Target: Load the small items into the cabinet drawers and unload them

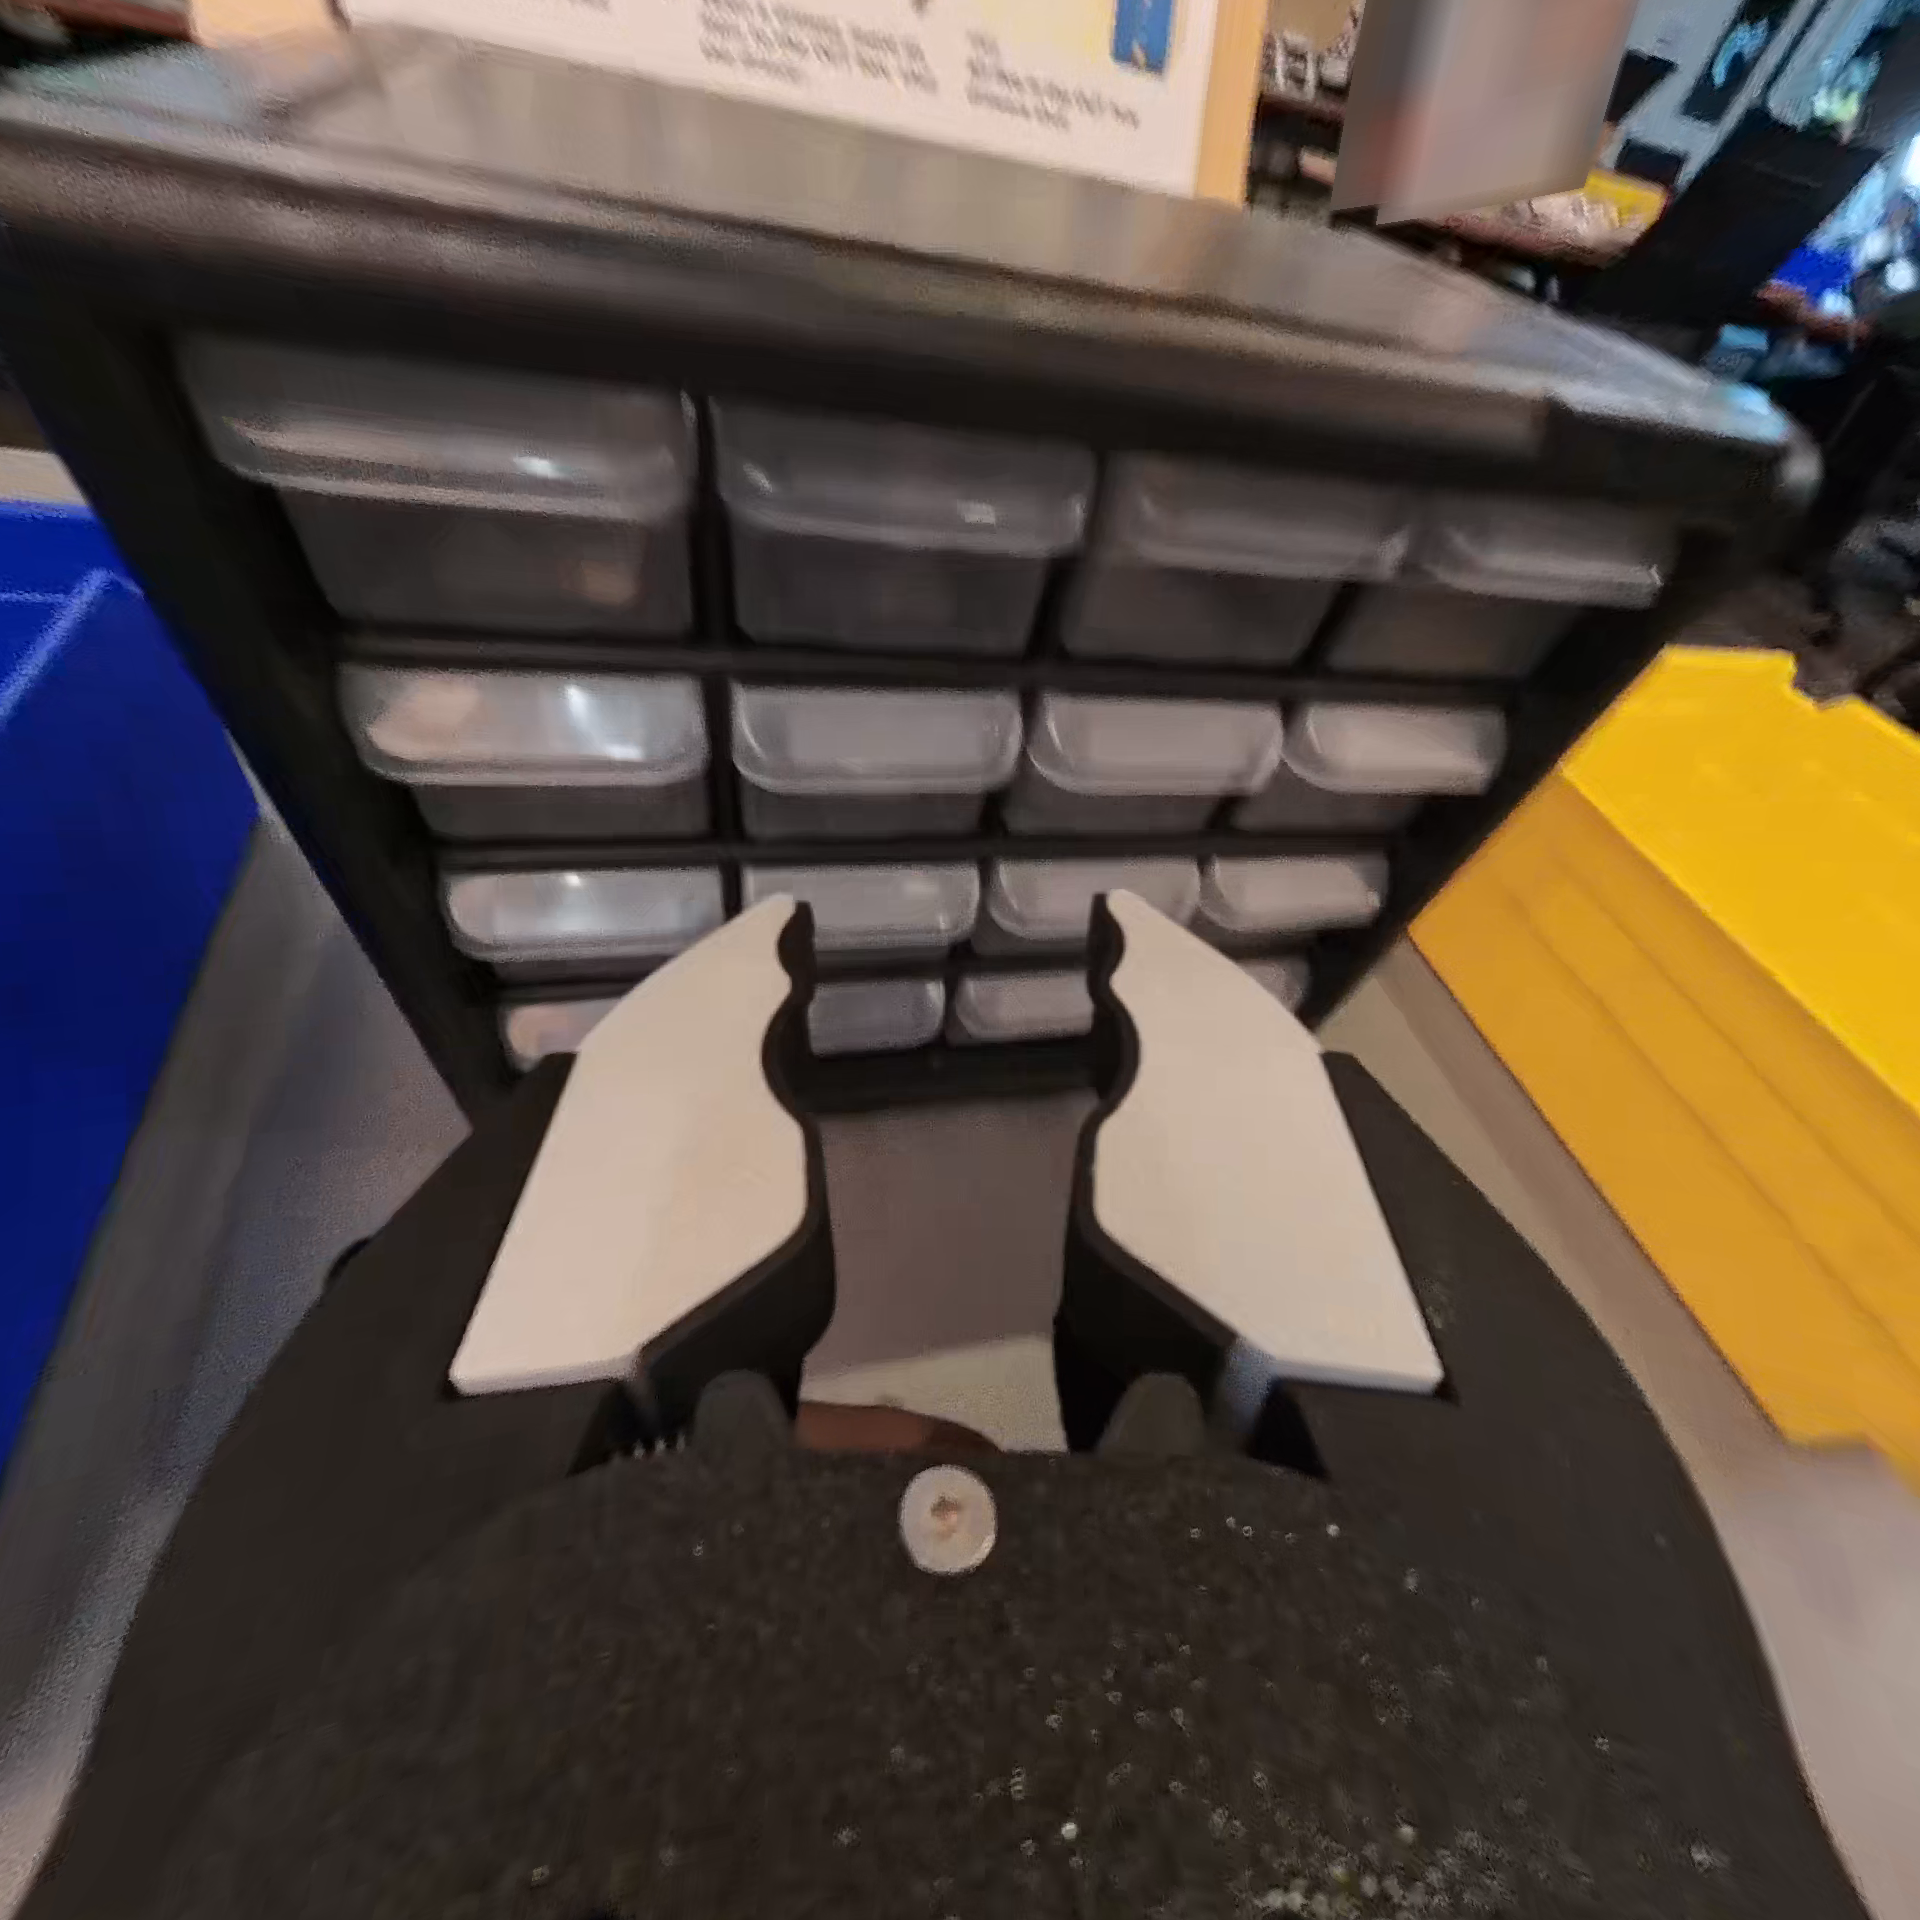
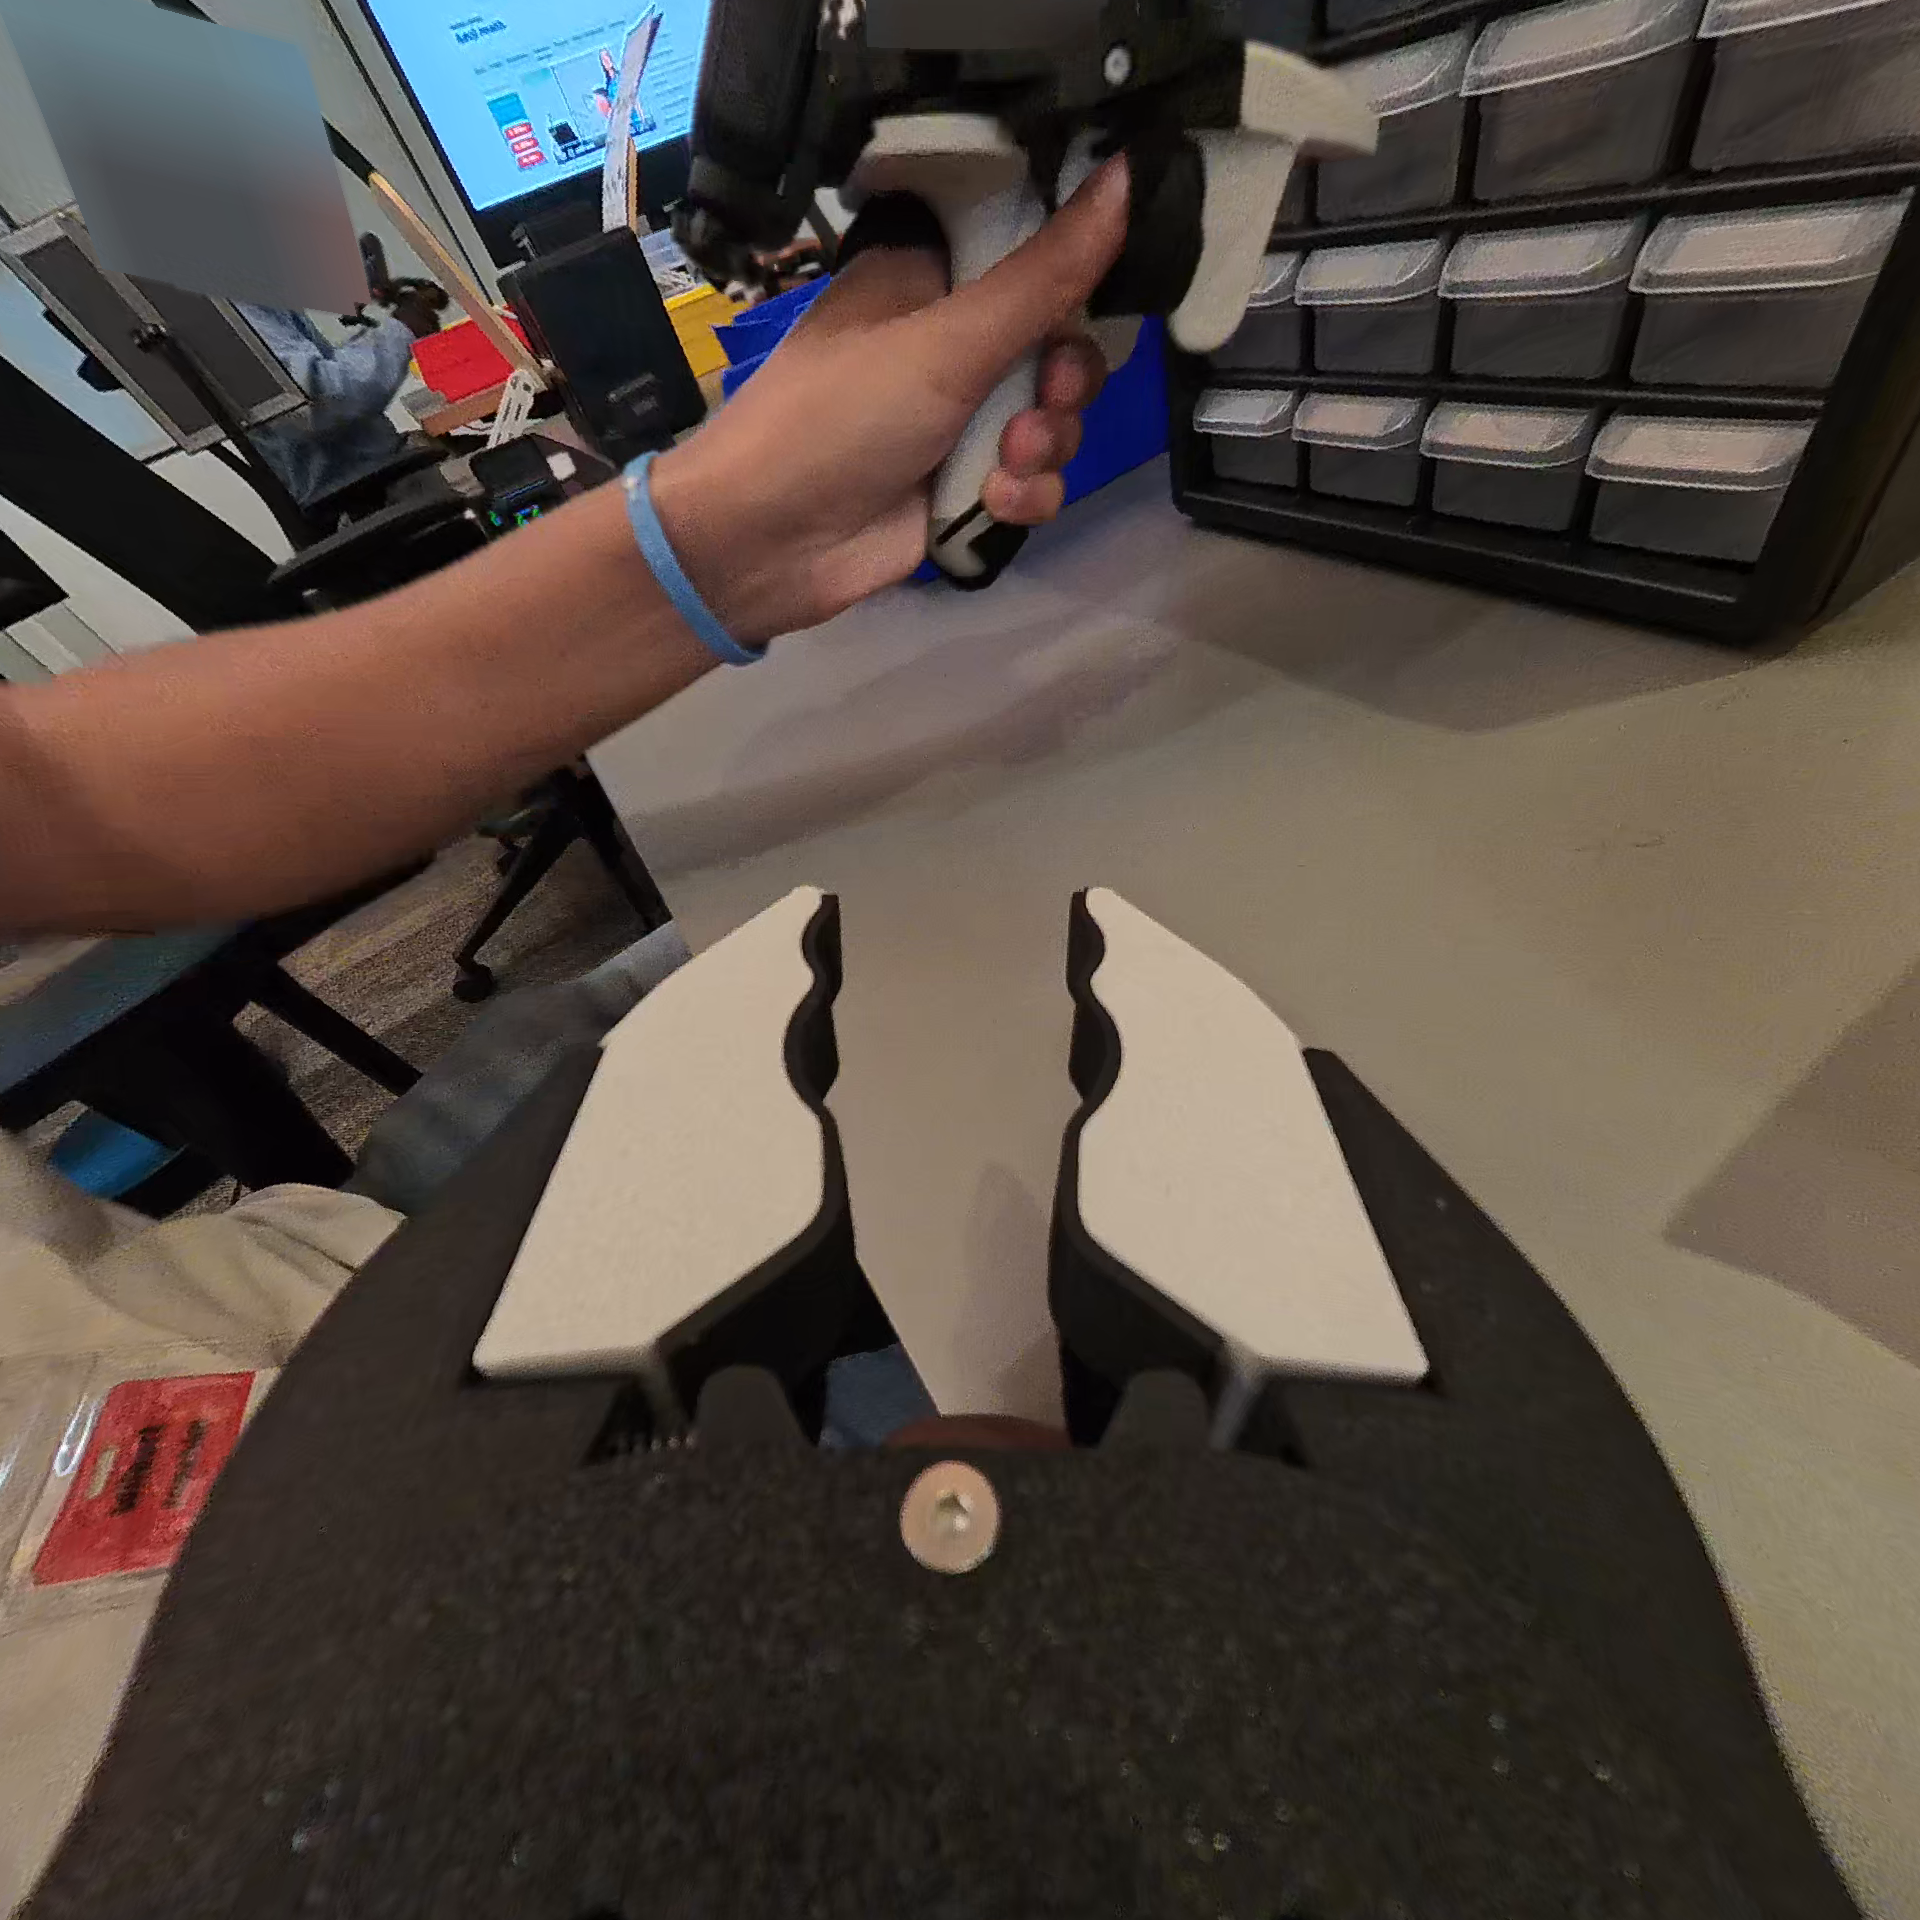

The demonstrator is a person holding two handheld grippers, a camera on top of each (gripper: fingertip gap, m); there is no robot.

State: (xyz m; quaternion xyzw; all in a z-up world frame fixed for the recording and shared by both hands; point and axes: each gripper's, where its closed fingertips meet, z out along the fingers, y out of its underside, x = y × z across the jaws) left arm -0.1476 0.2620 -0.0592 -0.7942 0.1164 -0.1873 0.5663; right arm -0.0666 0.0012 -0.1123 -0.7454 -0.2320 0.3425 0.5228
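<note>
1. The cabinet [image 1: 883,665] is black, holds rows of clear small drawers [image 1: 873,753], and stands on the grey counter [image 1: 312,1091]. All the drawers in sight sit pushed in; blur hides whatever is inside them.
2. The left gripper [image 1: 945,914] faces the cabinet front, its white-topped jaws parted with nothing between them, the tips in line with the lower drawer rows.
3. The right gripper [image 2: 951,904] hovers over bare counter [image 2: 1455,883] well back from the cabinet [image 2: 1558,312], jaws likewise apart and empty.
4. Only the left wrist view shows a blue bin [image 1: 94,883] to the cabinet's left and a stack of yellow bins [image 1: 1714,987] to its right, both just beside it, plus a board with printing [image 1: 831,73] resting on the cabinet top.
5. Only the right wrist view shows the person's hand [image 2: 883,436] gripping the left gripper's white handle, a blue wristband [image 2: 675,561] on the wrist.
6. Behind, that view takes in a lit screen [image 2: 561,94], office chairs [image 2: 395,520] and carpeted floor [image 2: 416,935].
</note>
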